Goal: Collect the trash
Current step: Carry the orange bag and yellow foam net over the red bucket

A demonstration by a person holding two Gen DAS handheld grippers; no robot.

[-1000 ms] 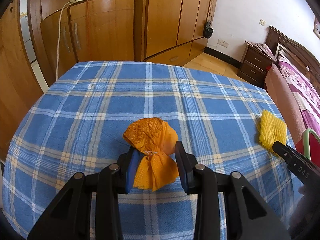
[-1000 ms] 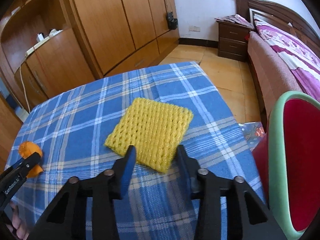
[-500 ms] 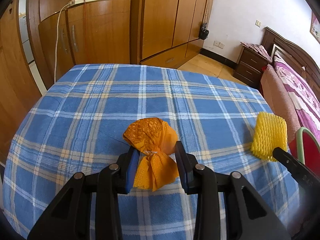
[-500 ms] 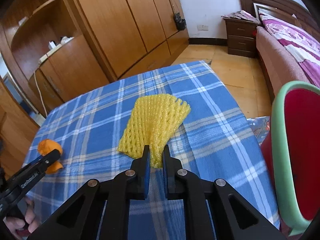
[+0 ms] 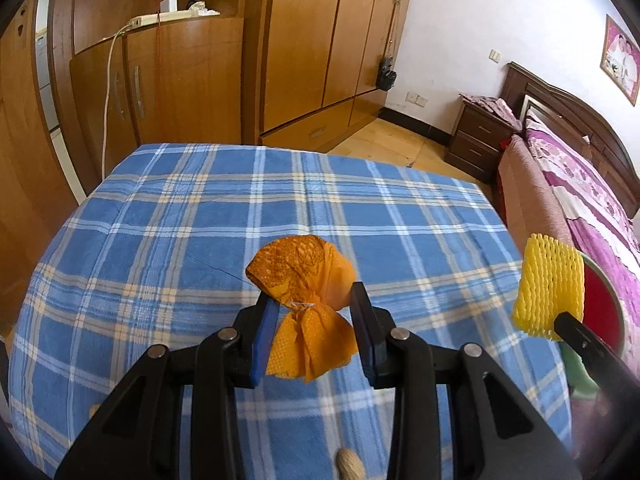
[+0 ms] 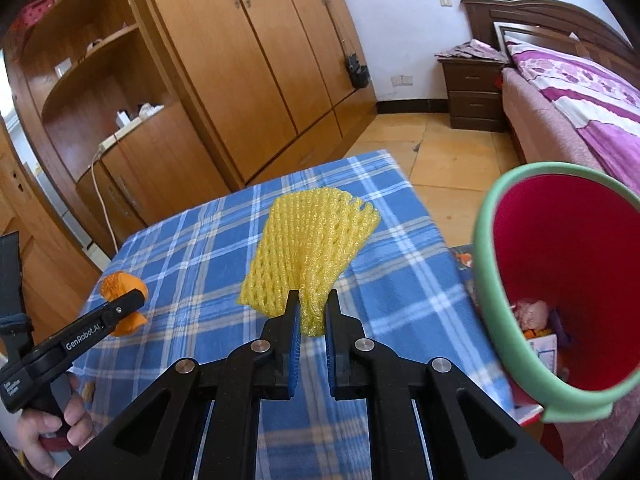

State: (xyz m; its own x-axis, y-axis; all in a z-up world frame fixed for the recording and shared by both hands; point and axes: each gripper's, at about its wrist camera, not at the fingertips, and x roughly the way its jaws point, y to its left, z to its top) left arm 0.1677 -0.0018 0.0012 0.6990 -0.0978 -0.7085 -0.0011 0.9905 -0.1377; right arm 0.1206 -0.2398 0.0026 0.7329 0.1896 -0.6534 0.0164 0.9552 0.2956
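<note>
An orange crumpled wrapper (image 5: 306, 280) lies on the blue plaid table (image 5: 200, 240). My left gripper (image 5: 313, 312) is open, its fingers on either side of the wrapper's tied neck. My right gripper (image 6: 311, 314) is shut on a yellow foam fruit net (image 6: 312, 248) and holds it lifted above the table near the right edge. The net also shows in the left wrist view (image 5: 548, 284). A red bin with a green rim (image 6: 560, 280) stands just right of the table, with some trash inside. The orange wrapper (image 6: 120, 292) and left gripper (image 6: 120, 308) show at left in the right wrist view.
Wooden wardrobes (image 5: 304, 40) and a cabinet (image 5: 168, 84) stand beyond the table. A bed (image 6: 580, 92) and a nightstand (image 6: 472, 92) are at the right. The table's right edge runs beside the bin.
My right gripper closed on the yellow net and lifted it off the table toward the bin side. My left gripper stayed open around the orange wrapper.
</note>
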